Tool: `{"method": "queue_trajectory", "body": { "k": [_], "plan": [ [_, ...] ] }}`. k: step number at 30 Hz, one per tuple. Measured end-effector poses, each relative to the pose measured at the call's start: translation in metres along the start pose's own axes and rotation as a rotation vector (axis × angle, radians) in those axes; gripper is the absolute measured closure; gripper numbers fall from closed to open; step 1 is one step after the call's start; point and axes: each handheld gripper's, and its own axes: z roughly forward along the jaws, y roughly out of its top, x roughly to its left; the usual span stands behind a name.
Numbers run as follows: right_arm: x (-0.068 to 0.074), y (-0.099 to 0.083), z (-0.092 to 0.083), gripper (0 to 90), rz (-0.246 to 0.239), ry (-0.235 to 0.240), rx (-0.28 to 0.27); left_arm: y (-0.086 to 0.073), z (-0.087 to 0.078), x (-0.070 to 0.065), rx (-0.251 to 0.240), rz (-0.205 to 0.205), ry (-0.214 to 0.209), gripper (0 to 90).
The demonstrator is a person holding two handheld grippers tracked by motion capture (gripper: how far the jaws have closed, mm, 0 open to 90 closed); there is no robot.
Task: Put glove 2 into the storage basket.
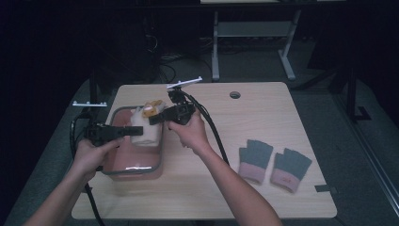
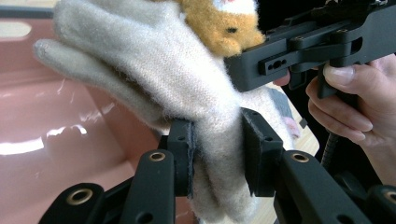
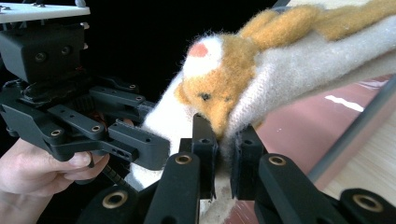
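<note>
A cream knitted glove [image 1: 145, 128] with an orange plush animal face [image 1: 154, 108] hangs over a pink tub [image 1: 160, 157], held from both sides. My left gripper [image 1: 135, 131] comes in from the left and is shut on the glove's lower part. In the left gripper view its pads [image 2: 186, 154] squeeze the cream wool [image 2: 154, 65]. My right gripper [image 1: 155, 118] reaches from the right and is shut on the glove beside the face. The right gripper view shows its jaws [image 3: 225, 156] pinching the fabric just below the animal face [image 3: 215, 81].
The tub [image 2: 46, 140] has a grey rim and stands at the table's left. A pair of grey fingerless gloves with pink cuffs [image 1: 255, 160] [image 1: 290, 168] lies at the right. A cable hole [image 1: 235, 94] is near the far edge. Cables trail from both grippers.
</note>
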Motion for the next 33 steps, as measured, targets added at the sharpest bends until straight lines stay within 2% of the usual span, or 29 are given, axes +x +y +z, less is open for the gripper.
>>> {"method": "queue_trajectory", "body": {
  "k": [3, 12, 22, 33],
  "plan": [
    [0.0, 0.0, 0.007, 82.3, -0.008, 0.0, 0.013, -0.003, -0.002, 0.004, 0.003, -0.01, 0.01, 67.4],
    [-0.008, 0.001, 0.029, 82.2, 0.017, 0.026, 0.037, -0.01, -0.005, 0.019, 0.005, -0.032, 0.033, 67.5],
    [-0.019, -0.002, 0.05, 82.1, 0.036, 0.035, 0.064, -0.018, -0.002, 0.034, 0.025, -0.072, 0.062, 67.5],
    [-0.033, -0.008, 0.067, 81.9, 0.059, 0.034, 0.095, -0.027, 0.006, 0.047, 0.06, -0.086, 0.089, 67.4]
  ]
}}
